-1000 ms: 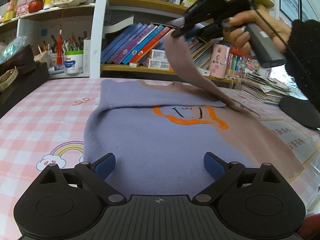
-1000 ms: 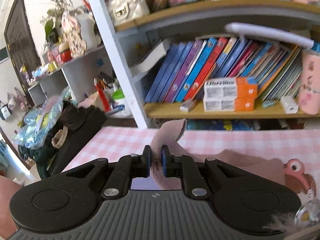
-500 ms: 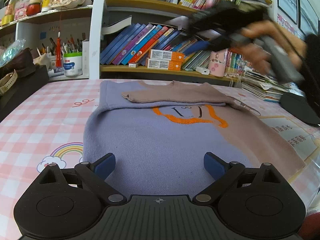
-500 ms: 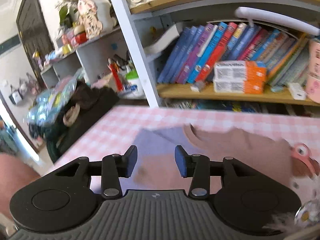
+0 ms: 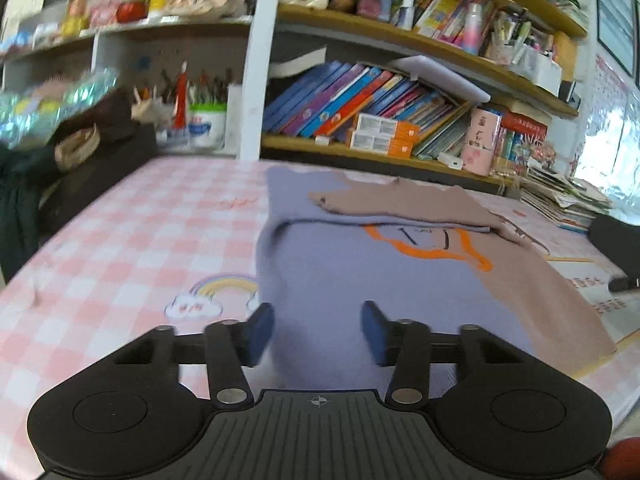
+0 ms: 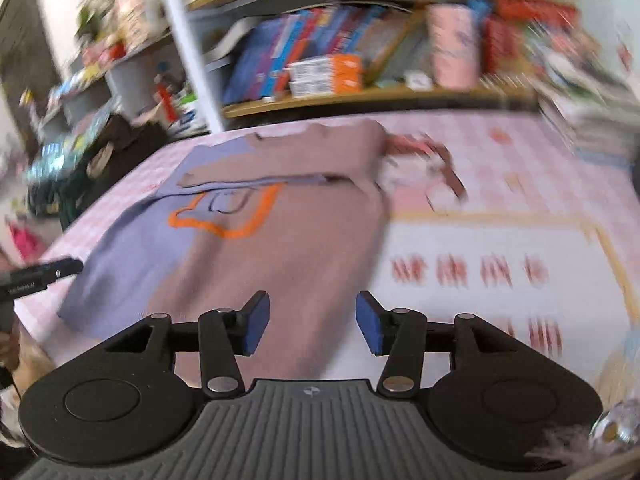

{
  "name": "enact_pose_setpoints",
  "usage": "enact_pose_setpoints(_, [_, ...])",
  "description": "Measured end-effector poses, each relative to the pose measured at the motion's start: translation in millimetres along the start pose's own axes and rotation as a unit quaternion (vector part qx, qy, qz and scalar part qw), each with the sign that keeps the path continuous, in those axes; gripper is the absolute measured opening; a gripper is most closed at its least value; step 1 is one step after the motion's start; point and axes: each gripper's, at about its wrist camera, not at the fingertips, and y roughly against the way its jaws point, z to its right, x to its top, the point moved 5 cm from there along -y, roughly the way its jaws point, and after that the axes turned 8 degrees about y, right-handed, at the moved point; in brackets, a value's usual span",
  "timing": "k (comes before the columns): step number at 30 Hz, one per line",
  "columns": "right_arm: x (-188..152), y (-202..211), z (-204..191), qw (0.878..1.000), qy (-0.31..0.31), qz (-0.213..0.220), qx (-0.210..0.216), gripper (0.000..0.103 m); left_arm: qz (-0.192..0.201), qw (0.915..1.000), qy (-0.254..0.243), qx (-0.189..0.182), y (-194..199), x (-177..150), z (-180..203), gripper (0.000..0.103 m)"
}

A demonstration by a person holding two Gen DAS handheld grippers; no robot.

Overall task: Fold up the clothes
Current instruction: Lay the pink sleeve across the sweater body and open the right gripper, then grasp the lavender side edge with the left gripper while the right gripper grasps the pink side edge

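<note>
Left wrist — sweater (image 5: 360, 280) on checked tablecloth (image 5: 120, 240) — bookshelf (image 5: 380, 112) behind.

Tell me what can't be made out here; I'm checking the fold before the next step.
- Sweater near hem: left wrist view, hidden behind the left gripper.
- Red print on the tablecloth: right wrist view, smeared by motion blur.
- Sweater's drawing: its upper part lies under the folded sleeve.
- Right gripper: its body covers the near sweater edge.

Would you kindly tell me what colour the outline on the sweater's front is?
Orange; the outline on the sweater shows best in the left wrist view.
</note>
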Motion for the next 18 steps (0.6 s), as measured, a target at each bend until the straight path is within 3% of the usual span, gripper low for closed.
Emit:
enact_pose_setpoints(6, [-31.4, 7.2, 10.3, 0.997, -0.065, 0.011, 0.036, 0.042, -0.032, 0.9989, 0.03, 0.016, -0.2, -6.6, -13.2, 0.036])
enact_pose_setpoints(12, [-30.8, -10.4, 1.8, 0.996, -0.069, -0.002, 0.051, 0.031, -0.039, 0.9974, 0.059, 0.012, -9.0, -10.2, -20.4, 0.035])
enact_pose_setpoints(14, [-28.4, -16.8, -2.8, 0.997, -0.061, -0.003, 0.047, 0.021, -0.041, 0.9962, 0.077, -0.001, -11.9, -8.8, -23.1, 0.027])
enact_pose_setpoints(16, [-23.1, -18.7, -5.4, 0.997, -0.061, 0.005, 0.056, 0.011, -0.043, 0.994, 0.099, -0.018, -15.6, -5.4, -25.8, 0.009])
enact_pose_setpoints(18, [-14.7, -16.8, -8.5, 0.995, -0.062, 0.025, 0.075, 0.008, -0.029, 0.993, 0.108, -0.038, -11.9, 2.9, -23.8, 0.004])
